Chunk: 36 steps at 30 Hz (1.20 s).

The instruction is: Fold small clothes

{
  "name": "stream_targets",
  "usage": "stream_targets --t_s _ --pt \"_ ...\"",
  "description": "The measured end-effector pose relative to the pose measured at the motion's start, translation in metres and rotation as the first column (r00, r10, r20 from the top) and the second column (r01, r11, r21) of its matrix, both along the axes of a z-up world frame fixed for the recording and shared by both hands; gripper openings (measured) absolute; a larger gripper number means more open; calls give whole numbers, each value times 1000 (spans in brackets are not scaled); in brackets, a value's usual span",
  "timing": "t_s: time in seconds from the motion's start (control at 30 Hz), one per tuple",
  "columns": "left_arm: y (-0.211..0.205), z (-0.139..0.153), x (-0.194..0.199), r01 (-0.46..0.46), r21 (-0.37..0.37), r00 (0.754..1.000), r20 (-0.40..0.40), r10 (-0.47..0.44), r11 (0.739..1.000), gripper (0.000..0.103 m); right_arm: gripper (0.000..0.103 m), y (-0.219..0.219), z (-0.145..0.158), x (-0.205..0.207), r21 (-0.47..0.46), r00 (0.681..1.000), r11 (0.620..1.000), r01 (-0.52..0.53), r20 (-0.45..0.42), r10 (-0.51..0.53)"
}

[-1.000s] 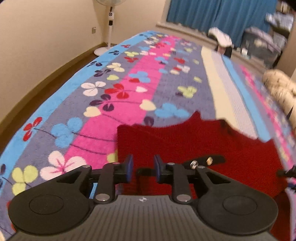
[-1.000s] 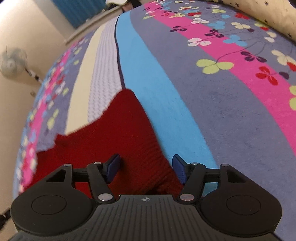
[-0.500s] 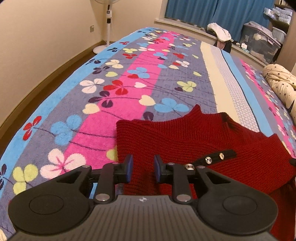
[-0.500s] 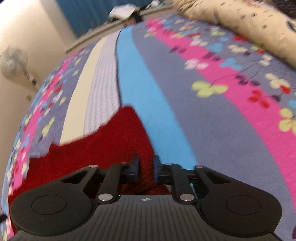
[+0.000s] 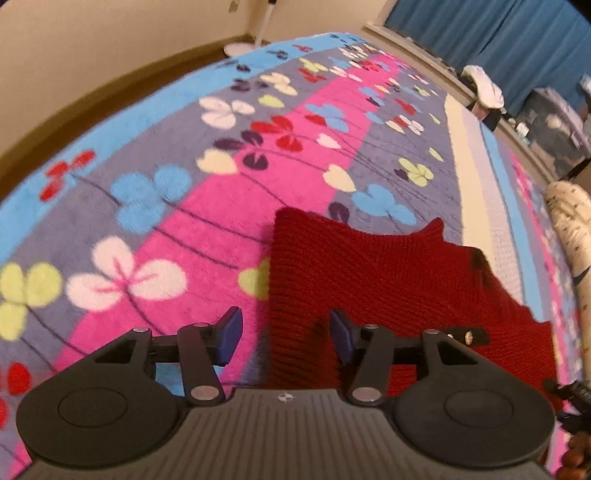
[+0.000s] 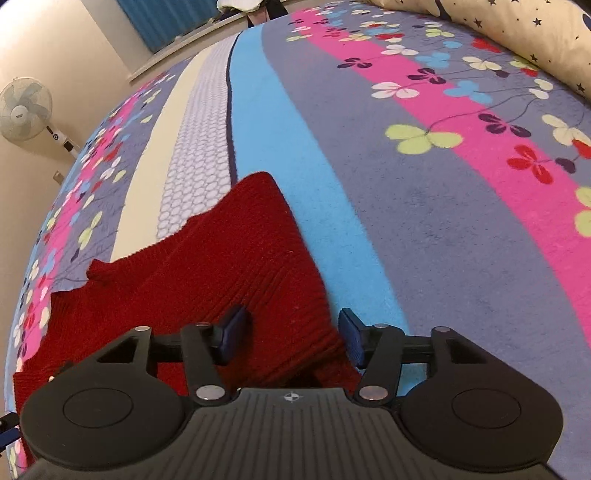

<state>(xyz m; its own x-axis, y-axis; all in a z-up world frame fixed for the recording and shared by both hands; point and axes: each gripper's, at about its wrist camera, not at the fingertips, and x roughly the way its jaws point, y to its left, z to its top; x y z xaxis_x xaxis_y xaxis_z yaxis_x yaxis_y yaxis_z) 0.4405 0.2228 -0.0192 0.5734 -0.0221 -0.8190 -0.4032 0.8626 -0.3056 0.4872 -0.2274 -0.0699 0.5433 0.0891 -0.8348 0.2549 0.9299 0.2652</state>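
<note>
A small red knitted garment (image 5: 388, 280) lies flat on the flowered bedspread (image 5: 184, 206). My left gripper (image 5: 286, 338) is open, its jaws straddling the garment's left edge near the near corner. The garment also shows in the right wrist view (image 6: 221, 266). My right gripper (image 6: 293, 338) is open, its jaws straddling the garment's right edge. A black strap with studs (image 5: 465, 336) lies on the garment by the left gripper's right finger.
The bedspread (image 6: 406, 166) stretches far ahead of both grippers. A star-patterned pillow (image 6: 517, 29) lies at the right side of the bed. A standing fan (image 6: 22, 110) is by the wall. Blue curtains (image 5: 480, 33) and clutter are at the far end.
Both grippers were shut on the garment's edges half a second ago and have now opened. The garment lies flat on the bedspread.
</note>
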Motion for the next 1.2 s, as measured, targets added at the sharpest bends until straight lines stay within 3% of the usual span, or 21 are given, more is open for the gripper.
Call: stream_targets --t_s 0.13,0.23,0.27,0.33,0.47,0.6,0.67,0.73,0.83,0.87,0.9,0.93,1.0,1.07,1.13,1.17,1.2 --pt "-5 -11 7 37 -5 999 5 -37 999 57 56 -2 -3 1 20 1000 1000 -13 20 13" --pt "-11 -18 11 47 26 999 22 -48 999 53 40 2 -1 1 4 998 999 -46 54 46" --pt "-15 -17 12 63 43 997 32 -64 997 46 37 5 1 0 -15 996 998 -53 68 54" --pt "-23 -12 14 98 91 993 61 -104 991 18 28 7 4 -1 -29 994 999 -42 95 45" --pt "-32 11 11 87 220 980 158 -123 972 15 20 10 17 -6 -48 986 998 28 165 -19" --pt "-38 45 4 62 319 933 319 -169 946 15 14 23 55 -21 -119 943 990 71 333 -28" --pt "-45 50 2 62 391 914 348 -210 918 16 14 23 62 -26 -126 921 987 102 387 -45" --pt "-42 40 8 68 386 934 299 -195 920 24 15 23 55 -23 -157 929 983 94 369 -30" --pt "-25 24 16 38 311 982 165 -93 950 28 18 16 15 -4 -182 992 983 21 130 2" --pt "-20 28 13 4 300 984 171 -58 954 28 22 9 8 -5 -157 992 986 59 116 -41" --pt "-17 35 9 -18 283 981 191 -38 959 29 34 3 9 -7 -129 989 987 93 129 -76" --pt "-16 43 4 -25 259 975 220 -34 966 29 36 -1 13 -7 -110 986 987 116 135 -101" --pt "-21 53 -4 19 210 962 264 -76 977 30 36 -3 26 -10 -99 974 986 136 195 -115" --pt "-36 50 -7 141 157 950 258 -178 977 33 37 -1 30 -10 -120 973 988 94 221 -66" --pt "-52 30 -7 265 113 942 180 -282 958 36 38 0 15 -6 -89 991 996 -5 133 17" --pt "-59 16 -7 306 116 941 110 -319 945 37 38 0 8 -6 -118 996 993 -28 84 38" --pt "-68 -4 -7 350 144 935 9 -355 926 40 52 -1 6 -7 -145 997 989 -21 75 32"
